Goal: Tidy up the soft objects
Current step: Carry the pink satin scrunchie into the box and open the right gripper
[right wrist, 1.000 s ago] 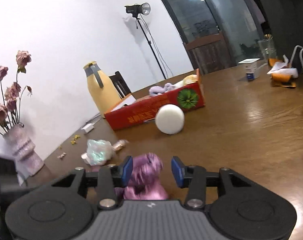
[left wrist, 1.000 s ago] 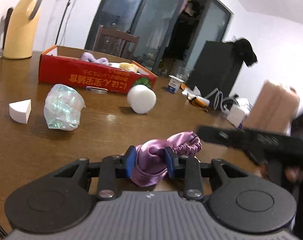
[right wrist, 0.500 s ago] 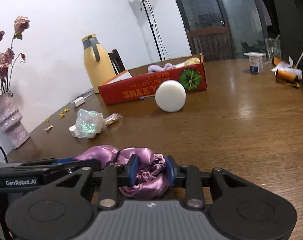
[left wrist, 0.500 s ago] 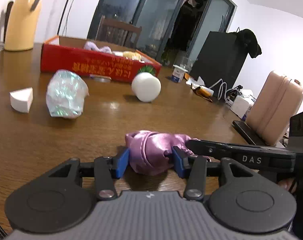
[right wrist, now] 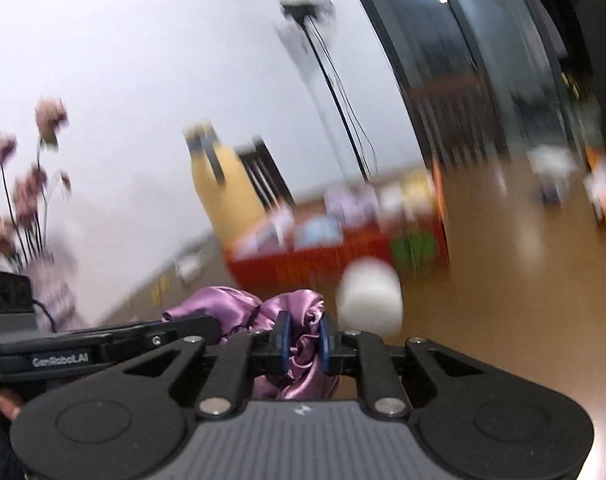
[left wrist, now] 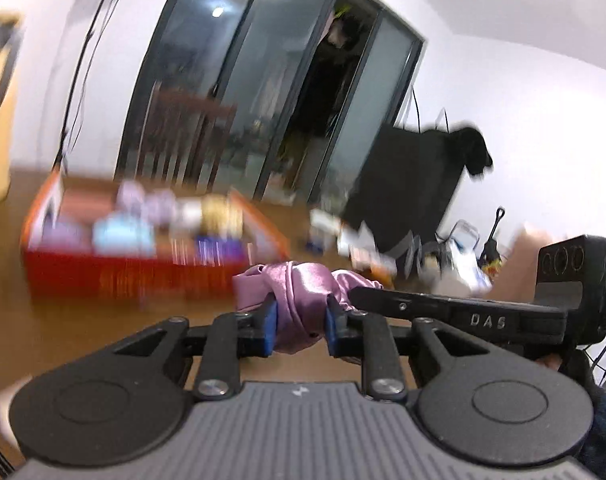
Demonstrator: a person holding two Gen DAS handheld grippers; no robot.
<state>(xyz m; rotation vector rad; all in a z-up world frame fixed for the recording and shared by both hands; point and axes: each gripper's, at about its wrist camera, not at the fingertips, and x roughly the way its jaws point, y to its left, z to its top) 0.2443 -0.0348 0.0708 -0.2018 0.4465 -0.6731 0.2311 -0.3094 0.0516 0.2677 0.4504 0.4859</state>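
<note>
A purple satin scrunchie [left wrist: 299,288] is held in the air by both grippers at once. My left gripper [left wrist: 301,322] is shut on one end of it. My right gripper [right wrist: 303,340] is shut on the other end [right wrist: 299,312]. The right gripper's body shows at the right of the left wrist view [left wrist: 463,312]. The left gripper's body shows at the left of the right wrist view [right wrist: 103,344]. A red cardboard box [left wrist: 103,268] with several soft items inside stands ahead on the wooden table [left wrist: 43,320]; it also shows in the right wrist view [right wrist: 323,256]. Both views are motion-blurred.
A white round foam piece [right wrist: 369,300] lies in front of the box. A yellow thermos jug [right wrist: 223,192] stands behind the box. A vase of dried pink flowers [right wrist: 27,184] is at the left. Small packets [left wrist: 343,236] lie at the table's far right.
Both grippers have lifted the scrunchie off the table and moved toward the red box. The right gripper has closed tighter on it. The views have tilted upward.
</note>
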